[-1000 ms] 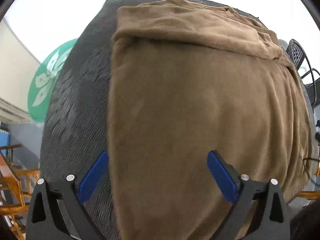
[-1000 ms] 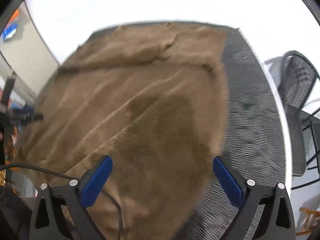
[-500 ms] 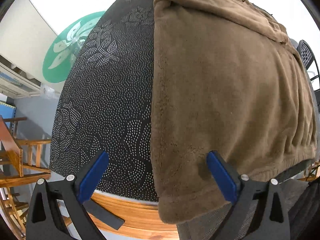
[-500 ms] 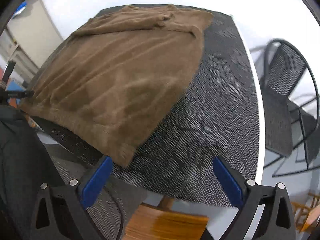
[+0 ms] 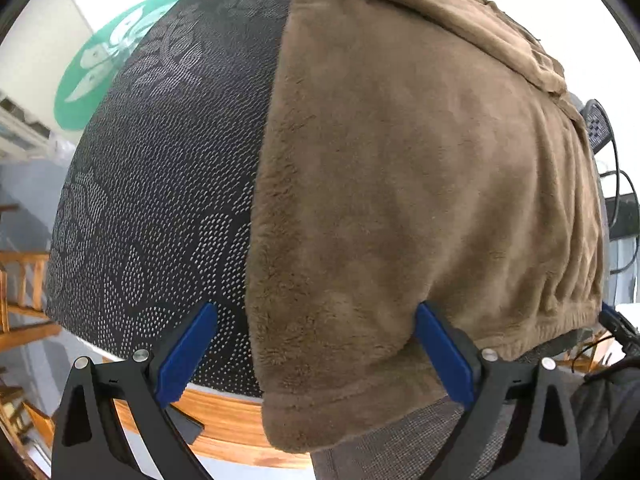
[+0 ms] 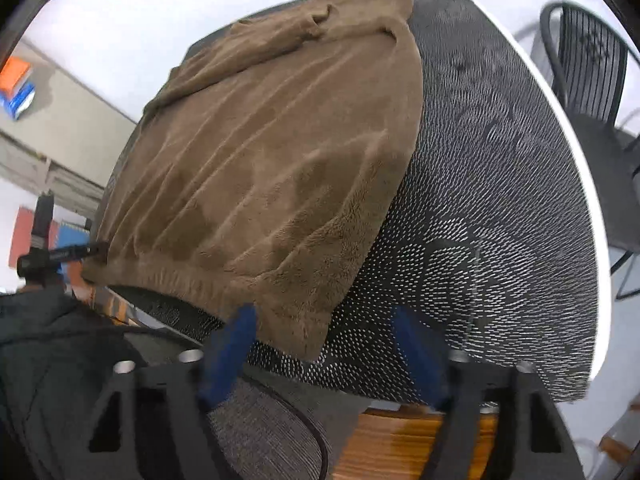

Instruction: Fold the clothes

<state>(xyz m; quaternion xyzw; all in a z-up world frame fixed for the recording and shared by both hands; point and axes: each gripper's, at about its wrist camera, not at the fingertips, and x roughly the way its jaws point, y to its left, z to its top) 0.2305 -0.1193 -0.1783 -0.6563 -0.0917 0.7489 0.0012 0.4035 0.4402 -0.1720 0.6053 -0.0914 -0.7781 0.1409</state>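
Brown fleece garment [image 5: 420,168] lies spread on my black dot-patterned desk [image 5: 160,184], its hem hanging over the near edge. My left view alone shows the green round emblem [image 5: 100,64] on the wall; my right view alone shows the black wire chair [image 6: 588,64] and the left gripper [image 6: 64,254] at the far hem corner. Since half a second ago both cameras sit closer to the hem corners. My left gripper's [image 5: 316,356] jaws stand wide apart, straddling one corner, pads not pressing. My right gripper's [image 6: 332,356] jaws have just been closing, blurred, the other corner between them, not clamped.
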